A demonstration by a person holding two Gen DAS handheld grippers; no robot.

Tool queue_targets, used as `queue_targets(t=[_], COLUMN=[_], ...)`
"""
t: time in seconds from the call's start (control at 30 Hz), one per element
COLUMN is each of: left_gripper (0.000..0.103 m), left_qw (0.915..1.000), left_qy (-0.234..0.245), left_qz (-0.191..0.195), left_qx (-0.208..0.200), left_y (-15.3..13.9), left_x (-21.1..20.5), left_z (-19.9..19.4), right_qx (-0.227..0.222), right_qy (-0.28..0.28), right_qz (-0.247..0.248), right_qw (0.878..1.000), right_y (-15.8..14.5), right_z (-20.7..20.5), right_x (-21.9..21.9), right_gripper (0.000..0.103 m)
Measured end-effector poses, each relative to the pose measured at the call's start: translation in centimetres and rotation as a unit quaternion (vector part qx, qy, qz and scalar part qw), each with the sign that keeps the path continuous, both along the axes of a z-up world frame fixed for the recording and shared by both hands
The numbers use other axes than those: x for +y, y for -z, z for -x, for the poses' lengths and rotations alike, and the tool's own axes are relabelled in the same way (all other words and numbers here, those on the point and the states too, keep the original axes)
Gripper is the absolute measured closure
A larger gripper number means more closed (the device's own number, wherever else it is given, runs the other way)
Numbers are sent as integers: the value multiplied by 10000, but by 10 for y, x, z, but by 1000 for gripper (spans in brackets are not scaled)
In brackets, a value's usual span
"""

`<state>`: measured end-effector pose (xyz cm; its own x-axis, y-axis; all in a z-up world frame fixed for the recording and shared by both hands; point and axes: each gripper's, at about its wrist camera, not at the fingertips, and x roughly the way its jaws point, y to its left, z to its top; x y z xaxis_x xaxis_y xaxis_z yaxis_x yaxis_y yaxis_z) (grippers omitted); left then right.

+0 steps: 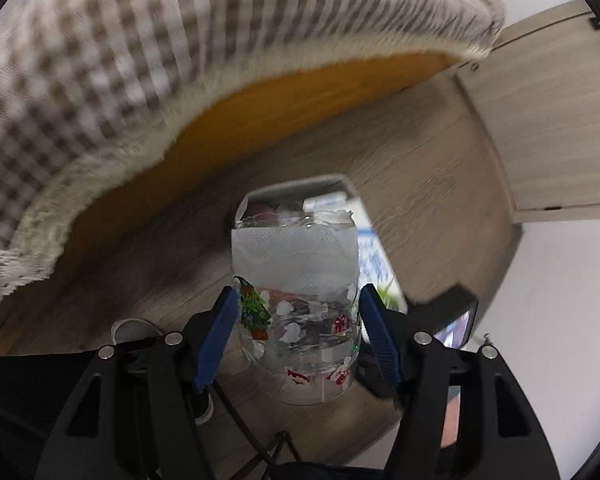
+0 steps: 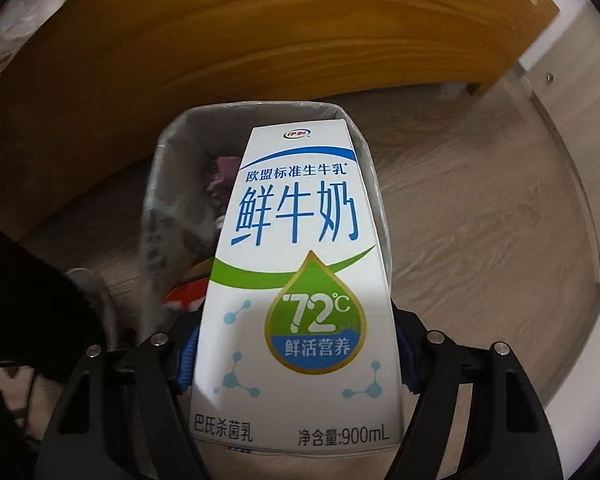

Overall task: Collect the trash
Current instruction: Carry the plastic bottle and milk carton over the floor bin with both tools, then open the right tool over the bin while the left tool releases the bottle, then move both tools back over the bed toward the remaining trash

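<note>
The right gripper is clamped on the milk carton, long axis pointing straight ahead over the lined bin, and looks nearer than the left gripper, which grips a clear cup.

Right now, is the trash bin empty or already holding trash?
Already holding trash: inside the lined bin, purple and red scraps show beside the milk carton held above it.
</note>
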<state>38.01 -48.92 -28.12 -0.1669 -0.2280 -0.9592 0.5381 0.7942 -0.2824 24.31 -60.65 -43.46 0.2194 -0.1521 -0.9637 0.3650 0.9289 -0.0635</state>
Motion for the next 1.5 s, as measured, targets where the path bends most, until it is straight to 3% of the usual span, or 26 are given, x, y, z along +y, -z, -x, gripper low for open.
queue_targets(t=[0.07, 0.17, 0.27, 0.4, 0.53, 0.63, 0.67, 0.77, 0.9, 1.13, 1.5], left_gripper=[41, 41, 40, 40, 38, 36, 31, 19, 19, 19, 19], left_qw=[9998, 9985, 9963, 9930, 9917, 9914, 9917, 9932, 9923, 9904, 9921], left_qy=[31, 51, 81, 33, -24, 81, 198, 349, 311, 468, 723], left_qz=[-155, -517, -797, -1112, -1095, -1174, -1198, -1108, -1191, -1295, -1016], left_qx=[83, 151, 304, 400, 671, 565, 426, 39, 164, 109, -150], left_y=[15, 42, 67, 98, 124, 133, 136, 139, 140, 135, 112], left_x=[-7, -15, -13, -19, -34, -48, -52, -58, -55, -51, -50], left_z=[-1, 2, 0, 1, 10, 20, 22, 20, 17, 15, 20], right_qx=[94, 1055, 1059, 646, 240, -52, -91, 46, 212, 289, 439], right_qy=[-161, -75, 201, 508, 822, 1257, 1346, 1456, 1328, 1410, 1446], right_qz=[176, 3, -290, -685, -762, -957, -1033, -1064, -956, -838, -662], right_qw=[9997, 9944, 9937, 9943, 9934, 9874, 9855, 9836, 9863, 9860, 9863], right_y=[27, 83, 96, 75, 42, 21, 20, 16, 21, 19, -6], right_z=[-1, 3, 21, 44, 64, 80, 82, 83, 77, 60, 44], right_x=[1, -2, -8, -11, -12, -19, -20, -16, 3, -7, -13], right_gripper=[28, 27, 27, 27, 27, 27, 27, 27, 27, 27, 27])
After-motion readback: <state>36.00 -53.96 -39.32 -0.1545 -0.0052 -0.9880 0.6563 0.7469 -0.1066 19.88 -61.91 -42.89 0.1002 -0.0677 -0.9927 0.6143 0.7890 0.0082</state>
